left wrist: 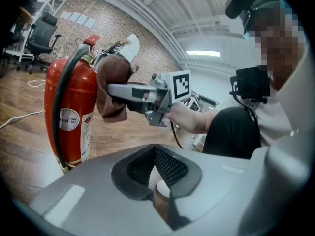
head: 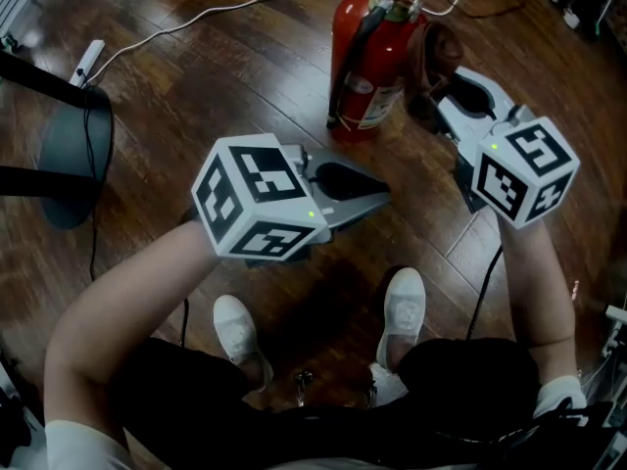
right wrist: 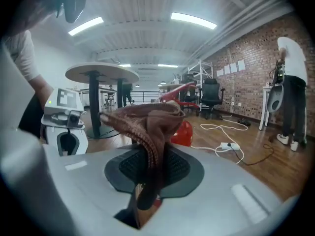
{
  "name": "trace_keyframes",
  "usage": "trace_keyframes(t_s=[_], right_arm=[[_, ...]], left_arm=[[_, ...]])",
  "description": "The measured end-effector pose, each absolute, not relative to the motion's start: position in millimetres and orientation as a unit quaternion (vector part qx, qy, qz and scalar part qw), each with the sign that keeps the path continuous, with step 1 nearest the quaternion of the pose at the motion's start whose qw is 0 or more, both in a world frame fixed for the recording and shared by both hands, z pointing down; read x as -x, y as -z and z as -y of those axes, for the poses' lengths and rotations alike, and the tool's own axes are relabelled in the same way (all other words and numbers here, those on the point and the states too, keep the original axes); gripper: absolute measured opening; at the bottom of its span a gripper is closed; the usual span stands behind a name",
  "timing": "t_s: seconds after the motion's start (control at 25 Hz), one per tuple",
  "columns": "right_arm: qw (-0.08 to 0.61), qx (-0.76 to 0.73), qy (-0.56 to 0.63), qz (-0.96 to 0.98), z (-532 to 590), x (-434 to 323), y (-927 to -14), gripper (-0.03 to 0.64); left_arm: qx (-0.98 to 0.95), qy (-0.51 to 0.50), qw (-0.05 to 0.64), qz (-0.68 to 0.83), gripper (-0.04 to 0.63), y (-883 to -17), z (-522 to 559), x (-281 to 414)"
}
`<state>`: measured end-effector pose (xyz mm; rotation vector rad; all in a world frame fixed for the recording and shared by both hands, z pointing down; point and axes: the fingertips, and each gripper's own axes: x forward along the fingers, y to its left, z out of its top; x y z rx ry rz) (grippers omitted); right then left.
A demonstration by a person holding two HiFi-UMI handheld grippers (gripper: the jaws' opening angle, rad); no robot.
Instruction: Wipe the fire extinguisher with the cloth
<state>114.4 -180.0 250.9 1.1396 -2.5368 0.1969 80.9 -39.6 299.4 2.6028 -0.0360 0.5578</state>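
A red fire extinguisher [head: 370,62] stands upright on the wooden floor, with a black hose down its side and a white label. My right gripper [head: 439,84] is shut on a brown cloth [head: 438,55], which touches the extinguisher's right side near the top. In the right gripper view the cloth [right wrist: 150,127] hangs bunched between the jaws, with the red extinguisher [right wrist: 184,132] just behind it. My left gripper [head: 377,199] hovers shut and empty, below and in front of the extinguisher. The left gripper view shows the extinguisher [left wrist: 69,112] and the cloth [left wrist: 112,90] pressed against it.
A white cable [head: 225,10] with a power strip [head: 86,63] runs over the floor behind the extinguisher. A round black table base [head: 73,160] stands at the left. The person's white shoes [head: 404,306] are below the grippers. Another person [right wrist: 291,92] stands far right.
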Motion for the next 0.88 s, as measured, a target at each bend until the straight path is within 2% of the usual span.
trace_keyframes(t_s=[0.64, 0.76, 0.88], right_arm=[[0.342, -0.35, -0.225, 0.843, 158, -111, -508, 0.069], [0.357, -0.34, -0.243, 0.835, 155, -113, -525, 0.069], [0.351, -0.33, -0.221, 0.848, 145, -109, -495, 0.069]], left_arm=[[-0.945, -0.207, 0.253, 0.015, 0.0, -309, 37, -74], [-0.944, -0.209, 0.254, 0.017, 0.0, -312, 38, -71], [-0.945, -0.204, 0.254, 0.029, 0.0, -311, 43, -67]])
